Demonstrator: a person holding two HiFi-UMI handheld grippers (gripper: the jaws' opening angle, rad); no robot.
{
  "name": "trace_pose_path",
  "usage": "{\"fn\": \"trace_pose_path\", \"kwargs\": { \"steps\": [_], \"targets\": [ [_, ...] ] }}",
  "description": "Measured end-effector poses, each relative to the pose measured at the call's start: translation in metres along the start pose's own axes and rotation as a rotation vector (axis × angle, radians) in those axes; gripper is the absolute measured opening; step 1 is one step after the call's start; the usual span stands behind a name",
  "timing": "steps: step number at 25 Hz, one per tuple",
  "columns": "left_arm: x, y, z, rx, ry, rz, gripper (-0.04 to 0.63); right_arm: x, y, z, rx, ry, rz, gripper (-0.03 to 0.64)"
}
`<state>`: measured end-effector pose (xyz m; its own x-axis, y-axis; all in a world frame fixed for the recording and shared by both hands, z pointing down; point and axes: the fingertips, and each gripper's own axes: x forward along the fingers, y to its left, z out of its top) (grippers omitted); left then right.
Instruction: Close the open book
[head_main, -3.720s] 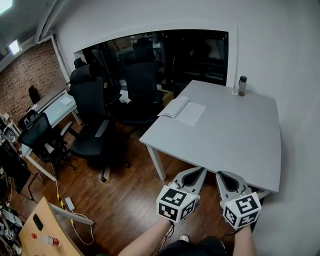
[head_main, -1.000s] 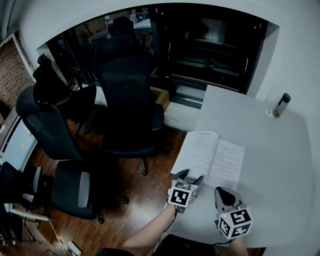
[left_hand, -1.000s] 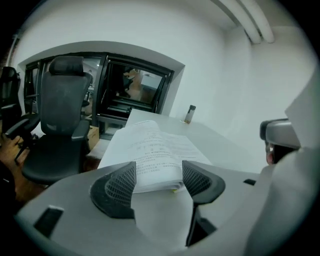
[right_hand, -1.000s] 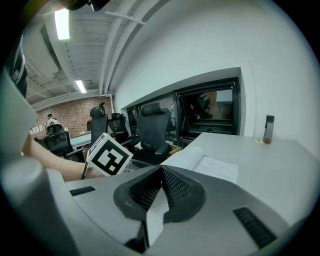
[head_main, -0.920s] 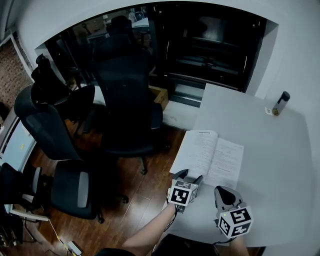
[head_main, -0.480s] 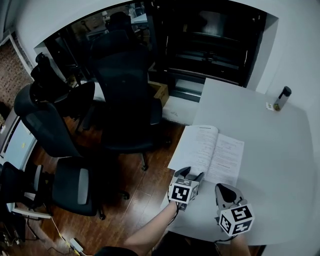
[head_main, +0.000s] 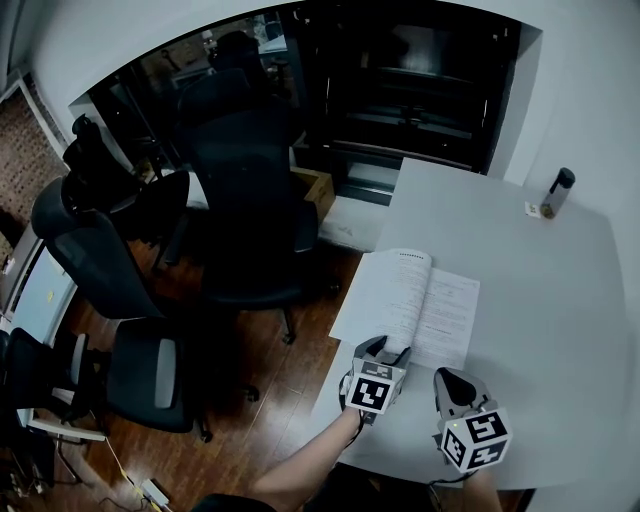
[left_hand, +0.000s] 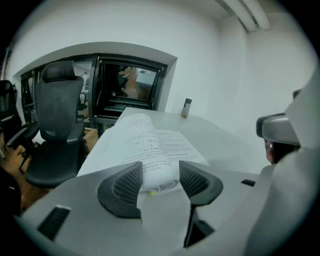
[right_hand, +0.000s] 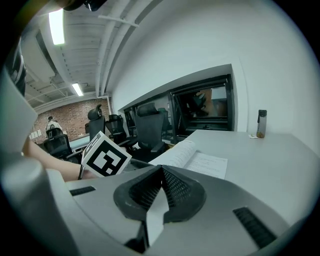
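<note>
The open book (head_main: 405, 305) lies flat on the grey table (head_main: 540, 300), its left page overhanging the table's left edge. My left gripper (head_main: 388, 350) is at the book's near edge, by the spine. In the left gripper view the bulging near edge of the book (left_hand: 145, 140) sits between the pads of that gripper (left_hand: 159, 180). Its jaws have just been closing but still stand apart, and I see no pad pressing the paper. My right gripper (head_main: 455, 378) hovers over bare table right of it, shut and empty, with the book (right_hand: 192, 157) ahead of it (right_hand: 161, 172).
A dark bottle (head_main: 553, 192) stands at the table's far right by the wall. Black office chairs (head_main: 250, 170) crowd the wooden floor left of the table. A dark window recess runs behind the table's far end.
Both grippers have edged forward toward the book. The left jaws have narrowed around the book's near edge. The book has not moved on the table.
</note>
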<state>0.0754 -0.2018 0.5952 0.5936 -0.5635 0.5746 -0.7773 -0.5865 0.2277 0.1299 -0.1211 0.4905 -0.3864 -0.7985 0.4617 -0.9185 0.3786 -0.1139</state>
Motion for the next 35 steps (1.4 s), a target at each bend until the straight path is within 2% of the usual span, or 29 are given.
{"fn": "trace_pose_path", "kwargs": {
  "steps": [5, 10, 18, 21, 25, 30, 34, 35],
  "targets": [
    [-0.006, -0.004, 0.009, 0.035, -0.022, 0.055, 0.238, -0.012, -0.012, 0.0, 0.015, -0.019, -0.005, 0.002],
    [-0.014, 0.009, 0.008, 0.002, -0.01, 0.114, 0.238, -0.018, -0.015, -0.001, 0.023, -0.031, 0.002, 0.002],
    [-0.008, -0.025, 0.008, 0.01, -0.009, 0.024, 0.238, -0.021, -0.014, -0.003, 0.024, -0.031, 0.017, 0.002],
    [-0.007, -0.03, 0.01, 0.013, -0.017, 0.017, 0.238, -0.024, -0.018, -0.003, 0.019, -0.032, 0.012, 0.002],
    [-0.016, -0.014, 0.017, -0.013, -0.06, 0.052, 0.238, -0.022, -0.024, -0.004, 0.022, -0.023, 0.005, 0.002],
    [-0.026, 0.04, 0.015, -0.039, -0.064, 0.122, 0.237, -0.013, -0.012, -0.007, 0.019, -0.011, 0.022, 0.002],
    [-0.031, 0.077, 0.007, -0.044, -0.038, 0.202, 0.032, -0.01, -0.009, -0.014, 0.025, 0.01, 0.013, 0.002],
    [-0.031, 0.084, 0.005, -0.05, -0.028, 0.217, 0.006, -0.009, -0.009, -0.014, 0.026, 0.013, 0.009, 0.002]
  ]
}}
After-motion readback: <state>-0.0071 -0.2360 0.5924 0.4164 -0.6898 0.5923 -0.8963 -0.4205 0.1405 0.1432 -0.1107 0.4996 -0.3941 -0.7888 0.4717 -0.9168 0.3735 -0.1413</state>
